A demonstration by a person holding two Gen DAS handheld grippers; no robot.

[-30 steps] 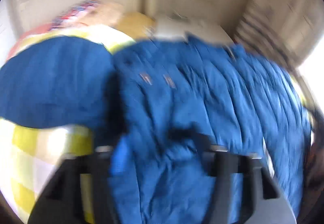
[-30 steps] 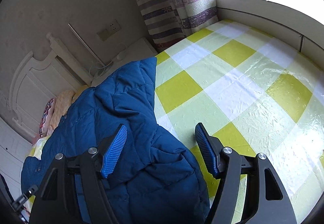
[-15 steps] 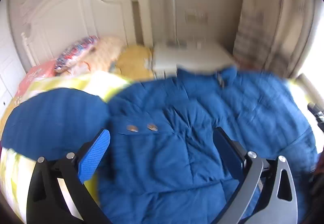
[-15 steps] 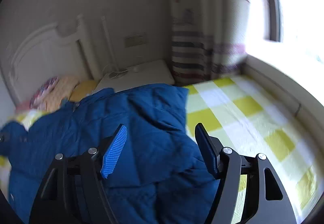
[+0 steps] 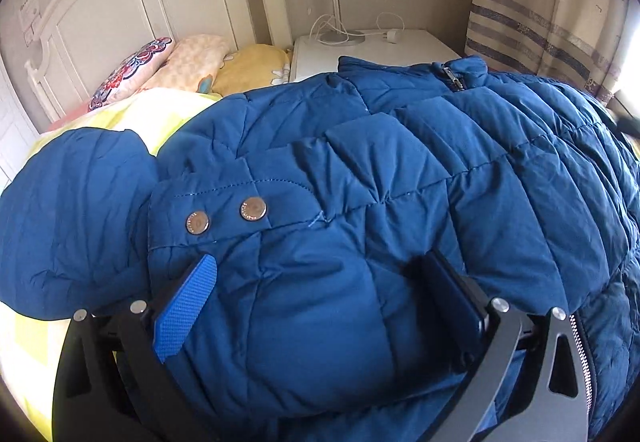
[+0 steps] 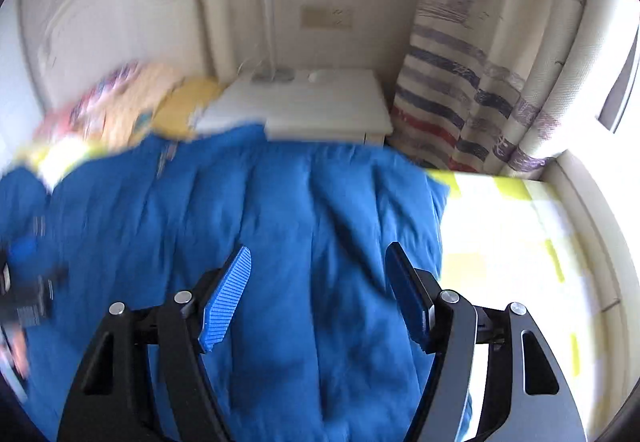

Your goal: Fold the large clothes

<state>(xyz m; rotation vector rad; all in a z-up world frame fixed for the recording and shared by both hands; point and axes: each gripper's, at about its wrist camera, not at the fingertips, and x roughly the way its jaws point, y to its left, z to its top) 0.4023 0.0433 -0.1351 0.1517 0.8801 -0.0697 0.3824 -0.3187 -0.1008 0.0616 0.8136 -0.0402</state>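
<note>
Across the bed (image 5: pixel 24 354), over its yellow-checked sheet: one blue padded jacket (image 5: pixel 360 182), collar and zip toward the head end, two metal snaps (image 5: pixel 226 216) on a flap.

Head end: three pillows (image 5: pixel 188 62) against the white headboard (image 5: pixel 120 2). Beside them, a white nightstand (image 5: pixel 400 46) with lamp base and cable; striped curtain (image 6: pixel 460 94) at the corner.

Left hand-held gripper (image 5: pixel 320 298): jaws just opened wide, jacket bulging between them, not pinched. Right hand-held gripper (image 6: pixel 320 282): jaws partly apart above the jacket, gripping nothing.
</note>
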